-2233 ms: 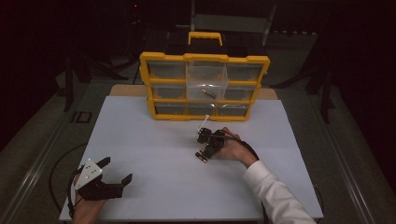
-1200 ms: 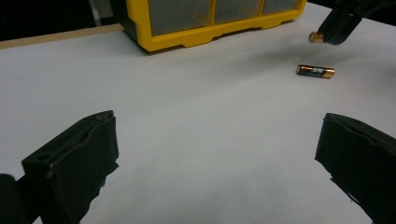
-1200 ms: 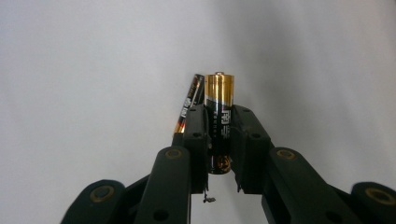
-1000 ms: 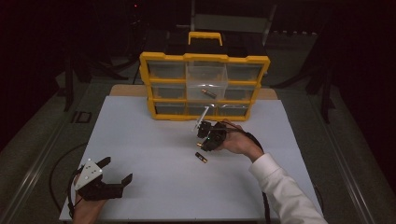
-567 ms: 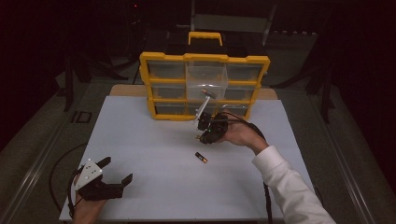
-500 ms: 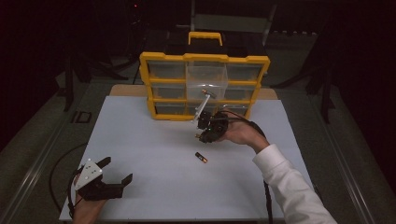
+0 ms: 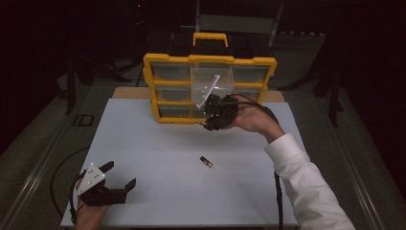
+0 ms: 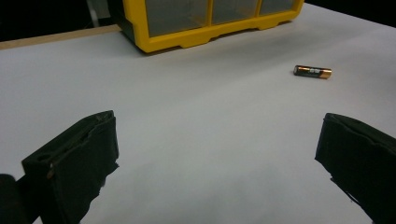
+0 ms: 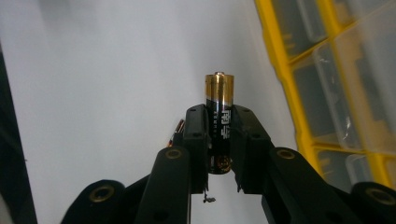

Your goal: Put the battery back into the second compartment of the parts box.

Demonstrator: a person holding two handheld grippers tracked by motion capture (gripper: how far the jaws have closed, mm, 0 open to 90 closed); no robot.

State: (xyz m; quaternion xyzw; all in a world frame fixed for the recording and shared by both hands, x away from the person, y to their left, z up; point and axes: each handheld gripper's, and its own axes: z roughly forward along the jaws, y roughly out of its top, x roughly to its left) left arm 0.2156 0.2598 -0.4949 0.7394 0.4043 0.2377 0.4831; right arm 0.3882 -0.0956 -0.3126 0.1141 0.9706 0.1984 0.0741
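Note:
My right gripper (image 7: 209,123) hangs above the white table just in front of the yellow drawer organizer (image 7: 165,60). In the right gripper view its jaws (image 9: 219,135) are shut on a black and gold battery (image 9: 219,100), whose gold end sticks out past the fingertips. The organizer's clear drawers (image 9: 345,60) run along the right of that view. A second battery (image 7: 206,162) lies on the table between the two hands, also seen as the loose battery (image 8: 313,71) in the left gripper view. My left gripper (image 7: 117,179) rests open at the near left, its jaws (image 8: 217,140) wide apart with nothing between them.
The organizer's top middle clear drawer (image 7: 213,79) stands pulled out, right behind the right gripper. The organizer's yellow base (image 8: 205,35) borders the far edge of the white table top (image 7: 158,143). A cable (image 7: 276,191) trails from the right gripper along the white sleeve.
The right gripper has risen from the table with the battery and moved toward the organizer's open drawer. The loose battery stays on the table. The left gripper has not moved.

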